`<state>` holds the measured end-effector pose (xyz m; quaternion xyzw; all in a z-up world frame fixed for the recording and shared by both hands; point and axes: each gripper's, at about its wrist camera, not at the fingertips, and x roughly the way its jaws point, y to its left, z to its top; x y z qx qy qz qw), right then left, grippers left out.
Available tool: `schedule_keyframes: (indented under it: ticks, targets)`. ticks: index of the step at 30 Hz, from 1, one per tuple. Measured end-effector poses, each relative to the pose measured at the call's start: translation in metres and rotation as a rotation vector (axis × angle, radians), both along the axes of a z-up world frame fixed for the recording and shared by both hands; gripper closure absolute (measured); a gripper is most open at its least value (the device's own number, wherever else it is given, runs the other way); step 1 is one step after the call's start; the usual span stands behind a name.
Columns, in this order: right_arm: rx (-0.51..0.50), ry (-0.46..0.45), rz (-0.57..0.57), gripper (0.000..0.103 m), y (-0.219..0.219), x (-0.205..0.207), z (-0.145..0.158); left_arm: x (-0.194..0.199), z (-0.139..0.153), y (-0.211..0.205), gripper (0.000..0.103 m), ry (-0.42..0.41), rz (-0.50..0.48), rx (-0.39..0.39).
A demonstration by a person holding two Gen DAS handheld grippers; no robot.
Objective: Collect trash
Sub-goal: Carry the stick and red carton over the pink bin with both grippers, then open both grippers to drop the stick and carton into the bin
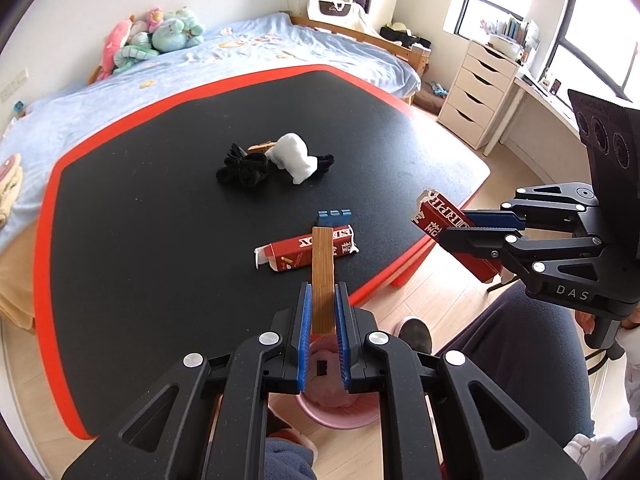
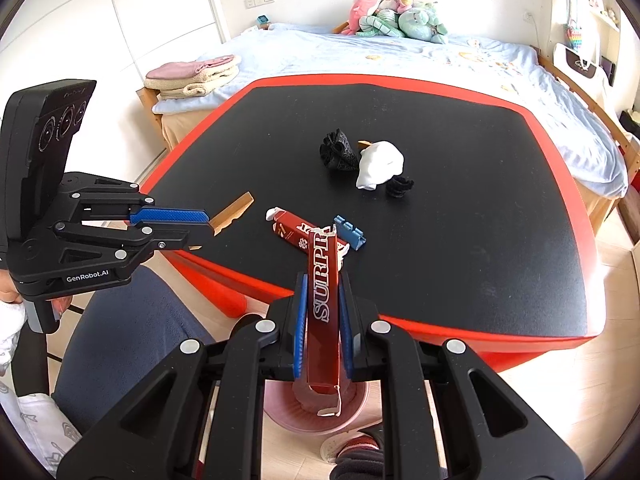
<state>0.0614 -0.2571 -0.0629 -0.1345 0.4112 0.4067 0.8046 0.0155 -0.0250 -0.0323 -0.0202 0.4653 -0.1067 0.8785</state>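
Note:
My left gripper [image 1: 323,290] is shut on a tan ridged strip [image 1: 322,264] that sticks up past its blue pads; it hangs off the table's near edge, above a pink bin [image 1: 336,414]. My right gripper [image 2: 323,282] is shut on a long red carton [image 2: 323,304], also over the pink bin [image 2: 316,412]. Each gripper shows in the other's view: the right gripper [image 1: 456,229] with the red carton [image 1: 436,216], the left gripper [image 2: 208,222] with the strip [image 2: 234,212]. Another torn red carton [image 1: 298,249] and a blue clip [image 1: 334,216] lie on the black table [image 1: 140,220].
Mid-table lie black cloth [image 1: 242,166], a white sock [image 1: 292,156] and a small black piece [image 1: 325,162]. A bed with plush toys [image 2: 396,14] stands behind the table, white drawers [image 1: 478,92] to its right. The person's dark-trousered leg [image 1: 516,348] and a slipper [image 1: 416,332] are near the bin.

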Motion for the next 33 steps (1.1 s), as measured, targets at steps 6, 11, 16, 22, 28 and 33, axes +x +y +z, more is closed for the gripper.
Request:
schedule_keyframes:
  ticks: [6, 11, 16, 22, 28, 33]
  targets:
    - [-0.01, 0.03, -0.004, 0.089, -0.008, -0.023, -0.012, -0.017, -0.01, -0.011, 0.091, 0.017, -0.012, -0.009]
    - [-0.021, 0.051, -0.004, 0.089, -0.011, -0.035, -0.022, -0.029, -0.019, -0.017, 0.091, 0.038, -0.022, -0.022]
    - [-0.032, 0.068, 0.001, 0.089, -0.013, -0.044, -0.029, -0.039, -0.028, -0.024, 0.091, 0.059, -0.028, -0.031]
    - [-0.035, 0.08, 0.006, 0.089, -0.013, -0.048, -0.033, -0.045, -0.031, -0.028, 0.091, 0.072, -0.036, -0.039]
    - [-0.043, 0.087, 0.016, 0.085, -0.014, -0.049, -0.035, -0.046, -0.033, -0.03, 0.09, 0.085, -0.05, -0.048]
    - [-0.039, 0.082, -0.01, 0.021, -0.019, -0.046, -0.036, -0.042, -0.036, -0.025, 0.048, 0.088, -0.022, -0.04]
